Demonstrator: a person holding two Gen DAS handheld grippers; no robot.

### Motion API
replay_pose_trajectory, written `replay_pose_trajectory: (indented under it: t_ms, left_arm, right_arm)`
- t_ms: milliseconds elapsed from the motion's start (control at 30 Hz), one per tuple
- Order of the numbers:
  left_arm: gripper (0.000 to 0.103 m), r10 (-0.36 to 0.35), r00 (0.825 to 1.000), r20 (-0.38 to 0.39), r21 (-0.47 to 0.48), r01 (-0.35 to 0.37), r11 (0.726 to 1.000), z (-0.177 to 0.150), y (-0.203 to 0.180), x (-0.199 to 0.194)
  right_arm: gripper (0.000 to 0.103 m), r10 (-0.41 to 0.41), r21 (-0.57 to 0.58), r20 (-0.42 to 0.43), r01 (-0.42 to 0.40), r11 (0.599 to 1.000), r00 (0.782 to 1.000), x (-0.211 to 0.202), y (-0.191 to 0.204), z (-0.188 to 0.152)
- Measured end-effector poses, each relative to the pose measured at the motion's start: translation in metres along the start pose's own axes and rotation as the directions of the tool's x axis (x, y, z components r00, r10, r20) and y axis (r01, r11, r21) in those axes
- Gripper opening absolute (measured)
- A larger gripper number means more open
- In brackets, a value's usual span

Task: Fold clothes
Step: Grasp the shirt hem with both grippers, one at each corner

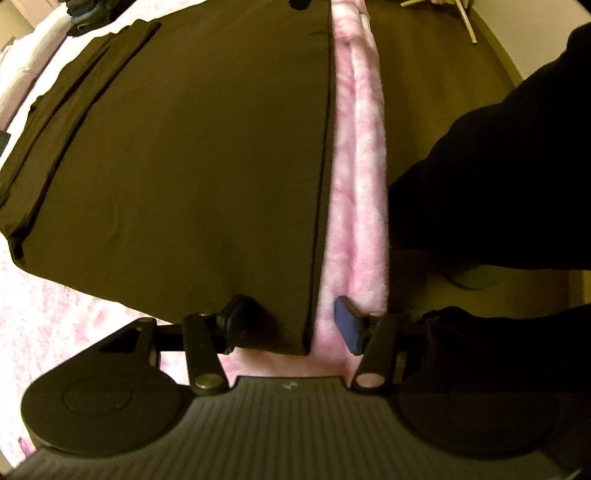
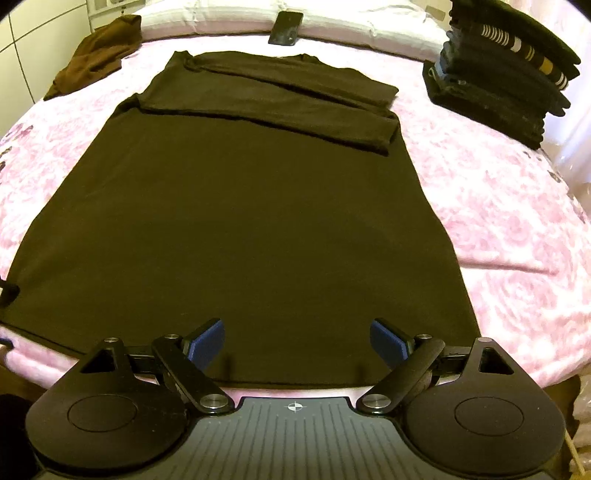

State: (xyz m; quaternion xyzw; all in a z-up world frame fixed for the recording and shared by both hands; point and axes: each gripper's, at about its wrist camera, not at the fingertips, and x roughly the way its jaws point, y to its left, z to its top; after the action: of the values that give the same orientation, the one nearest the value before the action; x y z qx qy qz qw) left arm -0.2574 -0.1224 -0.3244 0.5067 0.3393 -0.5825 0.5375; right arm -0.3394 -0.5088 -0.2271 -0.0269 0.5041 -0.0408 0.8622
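Observation:
A dark brown long-sleeved shirt [image 2: 240,221] lies flat on the pink bedspread [image 2: 498,221], its sleeves folded across the chest at the far end. My right gripper [image 2: 297,343] hovers over the near hem, open wide, with nothing pinched between its blue pads. In the left wrist view the shirt [image 1: 184,166] fills the left side, its straight edge running along the bed's edge. My left gripper [image 1: 291,325] straddles the shirt's near corner. One finger is over the cloth and the other over the pink cover [image 1: 354,147], and the pads do not press on the fabric.
A tall stack of folded dark clothes [image 2: 498,85] stands at the back right of the bed. A crumpled brown garment [image 2: 96,55] and a dark phone [image 2: 286,27] lie near the white pillows. A person's dark sleeve [image 1: 498,166] reaches over the floor beside the bed.

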Motion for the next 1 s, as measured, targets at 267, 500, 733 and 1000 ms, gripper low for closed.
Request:
replay_pose_trajectory:
  t_ms: [267, 500, 733, 1000]
  left_arm:
    - [0.045, 0.042, 0.999, -0.033, 0.001, -0.042, 0.999, -0.015, 0.007, -0.005]
    - [0.043, 0.061, 0.998, -0.012, 0.060, -0.060, 0.996, -0.008, -0.003, -0.005]
    - [0.012, 0.026, 1.000, -0.004, 0.039, -0.026, 0.999, -0.015, 0.005, -0.010]
    - [0.004, -0.007, 0.999, 0.054, -0.178, 0.016, 0.984, -0.011, 0.061, -0.044]
  right_arm:
    - [0.088, 0.002, -0.011, 0.015, -0.002, 1.000, 1.000, -0.002, -0.005, -0.004]
    - [0.088, 0.010, -0.001, 0.013, -0.010, 1.000, 1.000, -0.002, -0.005, -0.008]
    - [0.089, 0.017, -0.017, 0.014, -0.016, 1.000, 1.000, -0.004, -0.003, -0.012]
    - [0.088, 0.139, -0.329, 0.043, -0.117, 0.937, 0.989, -0.008, 0.042, -0.024]
